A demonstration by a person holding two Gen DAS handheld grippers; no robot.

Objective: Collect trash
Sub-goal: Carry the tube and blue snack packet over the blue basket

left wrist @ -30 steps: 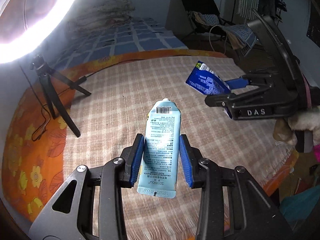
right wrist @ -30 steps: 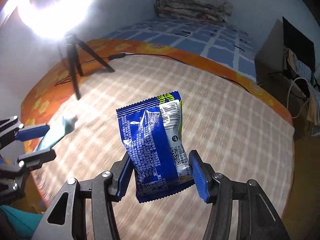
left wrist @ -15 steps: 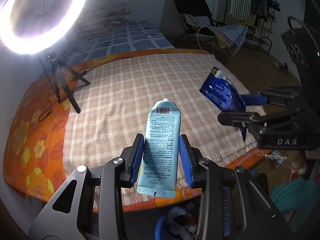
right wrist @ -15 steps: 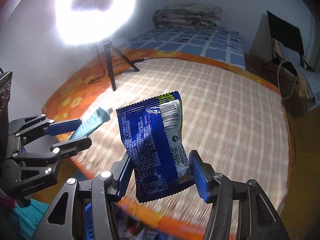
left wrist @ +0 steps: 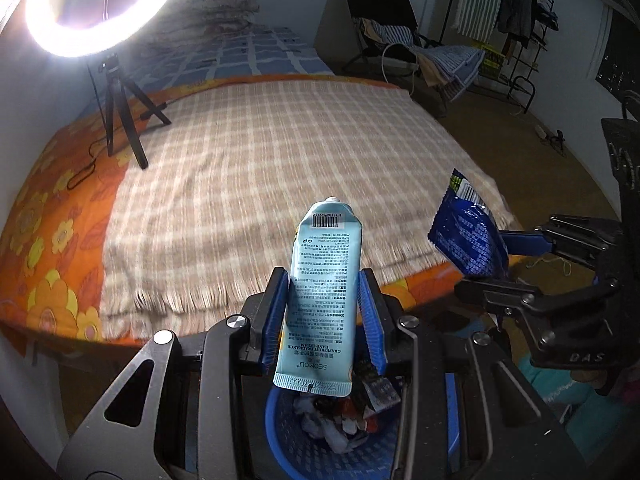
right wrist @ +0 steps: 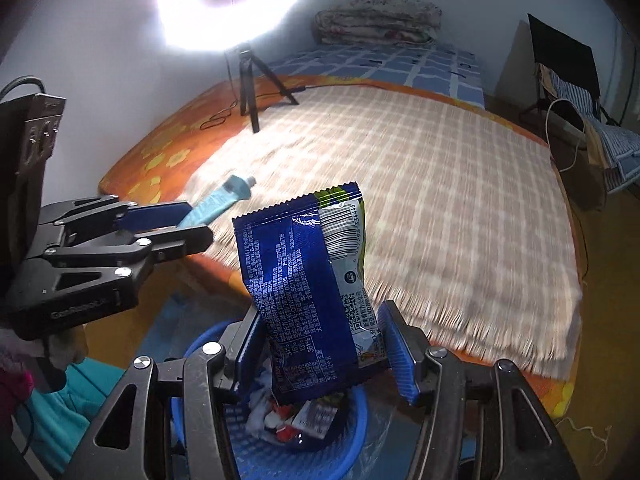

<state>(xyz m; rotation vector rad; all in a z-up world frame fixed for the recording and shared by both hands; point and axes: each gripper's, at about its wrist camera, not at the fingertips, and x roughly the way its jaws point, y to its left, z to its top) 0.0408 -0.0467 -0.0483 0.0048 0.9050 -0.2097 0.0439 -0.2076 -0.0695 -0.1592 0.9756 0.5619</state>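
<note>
Left wrist view looks down over a wide bed [left wrist: 256, 168] spread with a checked blanket [left wrist: 280, 152] on an orange flowered sheet; its near edge ends in a fringe, and beyond that edge the floor lies open to the right. A ring light [left wrist: 100, 4] on a tripod stands at the bed's far left, and a chair piled with clothes [left wrist: 400, 40] sits at the far side of the room.

Both tools point steeply downward, side by side just off the bed's near edge. Below them stands a blue mesh trash basket [left wrist: 288, 440] already holding crumpled wrappers and paper.

The left tool [left wrist: 324, 320] is clamped on a pale blue hand cream tube [left wrist: 324, 288], its blue pads pressing the tube's sides; the tube stands upright between them, cap end away from the camera, crimped end hanging directly over the basket.

The right tool [right wrist: 324, 356] grips a dark blue snack packet [right wrist: 304, 292] by its lower part, the packet rising upright with its barcode showing, its bottom edge above the basket's opening.
</note>
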